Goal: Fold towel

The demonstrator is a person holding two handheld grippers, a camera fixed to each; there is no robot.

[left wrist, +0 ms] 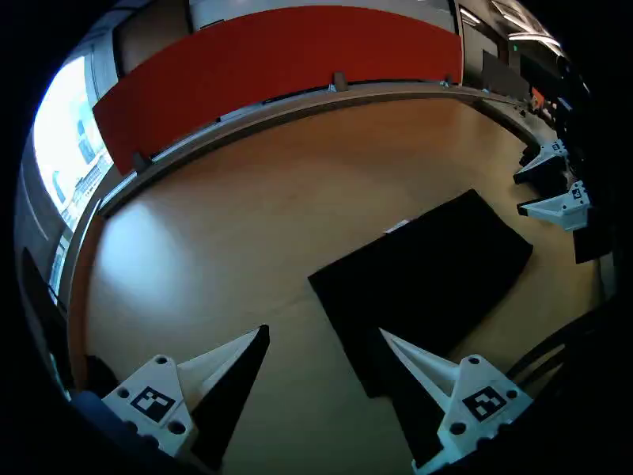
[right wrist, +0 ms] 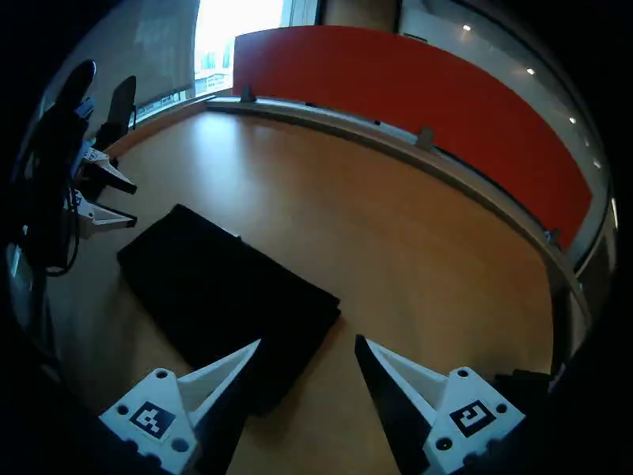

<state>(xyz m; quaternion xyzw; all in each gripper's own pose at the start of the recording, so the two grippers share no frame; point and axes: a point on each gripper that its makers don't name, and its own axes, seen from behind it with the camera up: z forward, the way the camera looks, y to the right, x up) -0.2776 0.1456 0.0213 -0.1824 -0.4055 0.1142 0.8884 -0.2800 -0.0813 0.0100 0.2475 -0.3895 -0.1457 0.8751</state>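
Closest in the left gripper view is the left gripper [left wrist: 323, 332]. Its jaws stand wide apart and hold nothing. Its right finger overlaps the near corner of the towel [left wrist: 427, 273]; whether it touches, I cannot tell. The towel is a black rectangle lying flat on the table [left wrist: 237, 237], with a small pale tag [left wrist: 397, 226] at its far long edge. Its long axis runs from this gripper up and right toward the right gripper [left wrist: 518, 194], which stands near the far short end, jaws parted and empty. A red panel [left wrist: 277, 63] backs the table.

Nearest in the right gripper view is the right gripper [right wrist: 307, 340], again open and empty, with its left finger over the towel's [right wrist: 221, 289] near short end. The long axis runs up and left to the left gripper [right wrist: 136, 205], just beside the far end.

As I judge it, the fold is not begun and a grasp comes next. To do it well, each gripper should pinch a corner on the same long edge, taking all the cloth there and not just the top layer. Both should then lift together, carry that edge across level, and lay it square on the opposite edge so that nothing bunches.
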